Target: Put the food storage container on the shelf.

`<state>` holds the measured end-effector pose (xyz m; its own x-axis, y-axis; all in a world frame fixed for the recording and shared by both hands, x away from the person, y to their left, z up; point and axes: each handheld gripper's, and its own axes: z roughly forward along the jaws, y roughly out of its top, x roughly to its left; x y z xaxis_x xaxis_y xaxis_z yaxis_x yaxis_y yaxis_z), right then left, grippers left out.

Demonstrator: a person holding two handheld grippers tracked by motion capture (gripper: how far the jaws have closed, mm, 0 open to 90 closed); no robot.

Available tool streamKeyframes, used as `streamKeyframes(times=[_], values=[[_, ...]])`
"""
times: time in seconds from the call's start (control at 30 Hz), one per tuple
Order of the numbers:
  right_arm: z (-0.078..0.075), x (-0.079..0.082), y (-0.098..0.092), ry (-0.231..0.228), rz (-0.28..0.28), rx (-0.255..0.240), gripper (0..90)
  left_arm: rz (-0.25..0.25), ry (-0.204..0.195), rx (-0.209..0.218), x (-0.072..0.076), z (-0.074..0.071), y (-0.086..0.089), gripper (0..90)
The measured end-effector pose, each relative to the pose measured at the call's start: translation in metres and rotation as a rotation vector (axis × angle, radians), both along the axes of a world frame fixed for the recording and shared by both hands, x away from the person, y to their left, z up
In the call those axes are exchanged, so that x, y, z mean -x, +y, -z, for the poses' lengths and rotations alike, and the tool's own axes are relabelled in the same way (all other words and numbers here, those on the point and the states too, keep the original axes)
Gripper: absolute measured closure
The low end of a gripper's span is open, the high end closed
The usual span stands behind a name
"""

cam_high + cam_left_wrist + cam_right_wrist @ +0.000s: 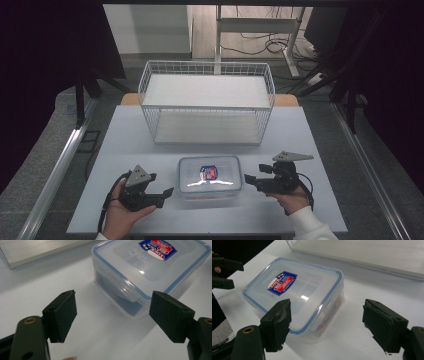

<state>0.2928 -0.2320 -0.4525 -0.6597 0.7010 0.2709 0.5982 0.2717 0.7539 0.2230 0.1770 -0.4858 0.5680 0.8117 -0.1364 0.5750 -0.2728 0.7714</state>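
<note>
A clear plastic box point(210, 175) with a blue-sealed snap lid and a red and blue label sits at the front middle of the white table point(130, 135). My left gripper point(169, 191) is held just left of it, jaws open and pointing at its left side. In the left gripper view the box point(150, 262) lies ahead of the open left gripper point(116, 315), with nothing between the pads. My right gripper point(247, 179) stands just right of the box, also open. In the right gripper view the box point(294, 292) is ahead and to the left of the empty right gripper point(328, 325).
A white wire basket rack point(206, 64) with two shelves stands behind the box at the table's far middle. Bare tabletop lies on both sides of it. Beyond the table are a desk frame point(260, 30) and cables on the floor.
</note>
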Motion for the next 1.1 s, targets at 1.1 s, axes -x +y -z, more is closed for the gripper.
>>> streamKeyframes(times=[1.1], values=[[0.004,-0.012,0.021,-0.001,-0.051,0.043,19.2,0.021,0.327,0.34,-0.067,0.012,0.0,19.3]])
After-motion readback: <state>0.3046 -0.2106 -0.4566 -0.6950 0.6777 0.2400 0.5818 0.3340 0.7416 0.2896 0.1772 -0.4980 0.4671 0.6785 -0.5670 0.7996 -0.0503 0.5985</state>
